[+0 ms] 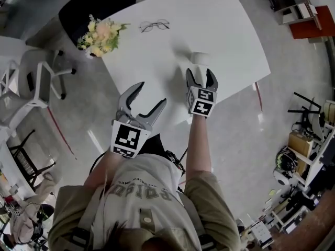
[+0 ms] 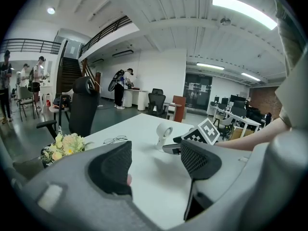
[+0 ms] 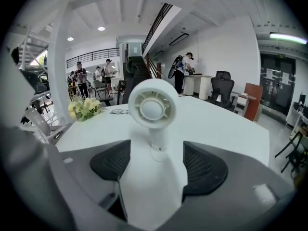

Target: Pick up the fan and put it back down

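A small white desk fan (image 1: 199, 59) stands upright on the white table (image 1: 157, 61), its round head (image 3: 152, 103) facing the right gripper's camera. My right gripper (image 1: 202, 78) is open just short of the fan, with the fan's stem ahead of the gap between the two pads and clear of both. My left gripper (image 1: 142, 104) hovers open over the table's near edge, to the left of the fan, with nothing between its fingers. In the left gripper view the fan (image 2: 164, 134) shows beyond the jaws, with the right gripper (image 2: 177, 144) beside it.
A pair of glasses (image 1: 154, 25) lies at the far side of the table. A bunch of pale flowers (image 1: 99, 36) sits at its left corner, by a black office chair (image 1: 94, 7). White chairs (image 1: 36, 82) stand left; people and desks fill the room behind.
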{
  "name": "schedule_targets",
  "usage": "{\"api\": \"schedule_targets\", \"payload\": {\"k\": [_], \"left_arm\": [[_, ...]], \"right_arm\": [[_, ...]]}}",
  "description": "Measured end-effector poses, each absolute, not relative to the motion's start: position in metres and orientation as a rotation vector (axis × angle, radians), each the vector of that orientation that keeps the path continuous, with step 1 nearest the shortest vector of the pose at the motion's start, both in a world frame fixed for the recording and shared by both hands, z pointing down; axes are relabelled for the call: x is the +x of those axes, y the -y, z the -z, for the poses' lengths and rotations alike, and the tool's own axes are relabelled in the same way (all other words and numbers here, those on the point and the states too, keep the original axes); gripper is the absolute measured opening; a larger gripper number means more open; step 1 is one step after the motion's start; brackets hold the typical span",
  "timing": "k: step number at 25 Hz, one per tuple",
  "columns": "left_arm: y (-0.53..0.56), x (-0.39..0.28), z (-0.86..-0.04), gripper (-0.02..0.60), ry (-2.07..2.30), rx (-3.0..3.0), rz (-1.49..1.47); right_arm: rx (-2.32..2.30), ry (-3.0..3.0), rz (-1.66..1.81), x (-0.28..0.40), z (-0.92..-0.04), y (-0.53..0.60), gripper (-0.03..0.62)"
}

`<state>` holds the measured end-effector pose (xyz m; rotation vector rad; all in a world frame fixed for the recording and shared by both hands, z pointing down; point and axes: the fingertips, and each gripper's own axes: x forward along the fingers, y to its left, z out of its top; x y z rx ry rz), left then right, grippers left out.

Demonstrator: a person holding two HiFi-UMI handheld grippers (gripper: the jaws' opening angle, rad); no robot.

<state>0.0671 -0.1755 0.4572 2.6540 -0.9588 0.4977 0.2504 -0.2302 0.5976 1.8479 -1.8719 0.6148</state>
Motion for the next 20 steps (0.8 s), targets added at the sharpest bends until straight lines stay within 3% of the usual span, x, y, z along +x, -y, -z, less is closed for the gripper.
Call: {"api": "schedule_targets", "payload": {"k": [20], "left_arm": [[0.225,0.067,-0.499,0.328,0.919,2.608,-0.557]], "right_arm": [[1.848,1.771,-0.636,0.26,-0.647,0.284,0.314]]}}
